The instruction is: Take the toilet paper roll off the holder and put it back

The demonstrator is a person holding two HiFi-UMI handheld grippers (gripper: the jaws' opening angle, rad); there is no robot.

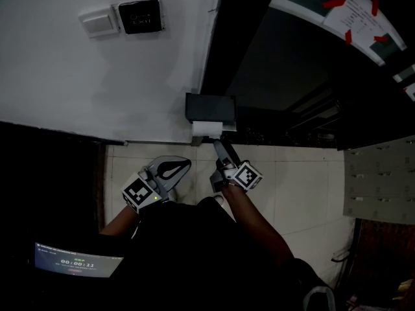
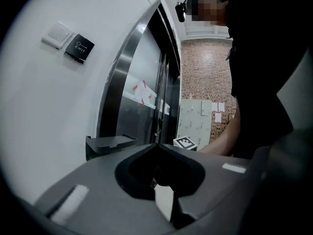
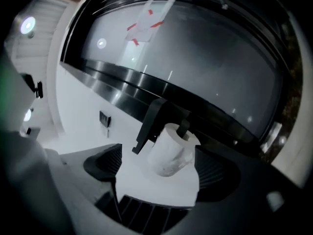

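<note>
Toilet paper roll [image 3: 170, 151] sits on black wall holder [image 3: 155, 115]. Right gripper [image 3: 159, 166] jaws wide apart, either side of roll, no clear contact. Left gripper [image 2: 156, 146] jaws closed together, empty. Black wall plate [image 2: 79, 48] reads EXIT; screen [image 1: 76, 262] shows 00:00:11.

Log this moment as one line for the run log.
right hand-held gripper: open, jaws either side of toilet paper roll | toilet paper roll: on holder | left hand-held gripper: shut, empty

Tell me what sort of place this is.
Probably a building entryway: an exit button on the white wall, a dark glass door, lockers, and a toilet paper holder mounted beside it.
</note>
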